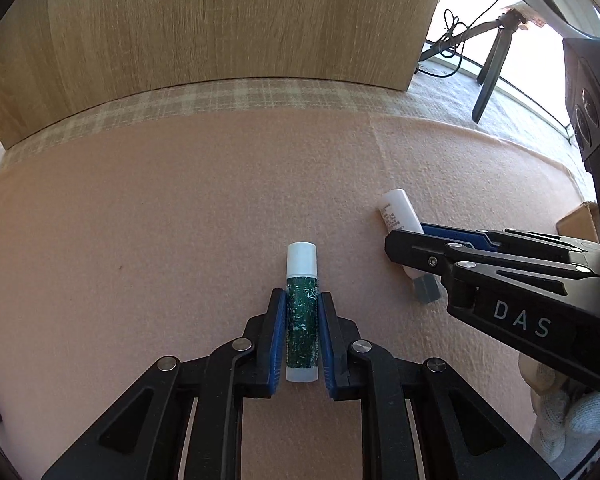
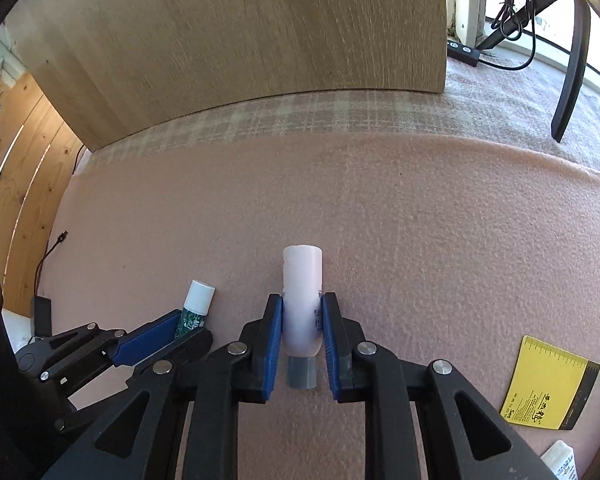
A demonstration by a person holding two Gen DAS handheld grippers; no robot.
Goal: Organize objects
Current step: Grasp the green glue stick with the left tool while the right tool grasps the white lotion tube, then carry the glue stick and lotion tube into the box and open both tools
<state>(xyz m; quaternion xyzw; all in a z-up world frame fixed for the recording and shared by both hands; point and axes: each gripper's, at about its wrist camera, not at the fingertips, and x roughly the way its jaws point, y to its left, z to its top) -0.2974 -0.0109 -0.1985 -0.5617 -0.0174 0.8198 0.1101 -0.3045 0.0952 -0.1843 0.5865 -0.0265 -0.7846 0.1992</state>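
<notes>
- The left gripper (image 1: 302, 340), black with blue pads, is closed on the green-patterned stick with a white cap (image 1: 302, 316). The pads press its two long sides, and the cap points away toward 12 o'clock. The grip sits at the middle of the body, probably so that the stick does not tip when it is lifted.
- The right gripper (image 2: 302, 344), of the same kind, has its pads against the sides of the white plastic tube with a grey cap (image 2: 302, 300). The grey cap lies at the near end, toward 6 o'clock, between the fingers. The jaws look closed on the tube, though it is not certain that the hold is already firm.
- In the left wrist view the right gripper reaches in from 3 o'clock, with a white-gloved hand behind it at 4 o'clock. The two tools work side by side, near but apart, so each item gets its own hold.
- Both items seem to lie flat on the pink felt mat (image 1: 140, 240); lifting has not begun, as far as one can judge.
- At 4 o'clock in the right wrist view a yellow card with black print (image 2: 548, 384) lies on the mat, well apart.
- Farther, at 12 o'clock, a checked cloth strip (image 2: 300, 116) borders the mat.
- Farthest stands a light wooden panel (image 1: 220, 28), and at 1 o'clock black tripod legs (image 1: 494, 68).
</notes>
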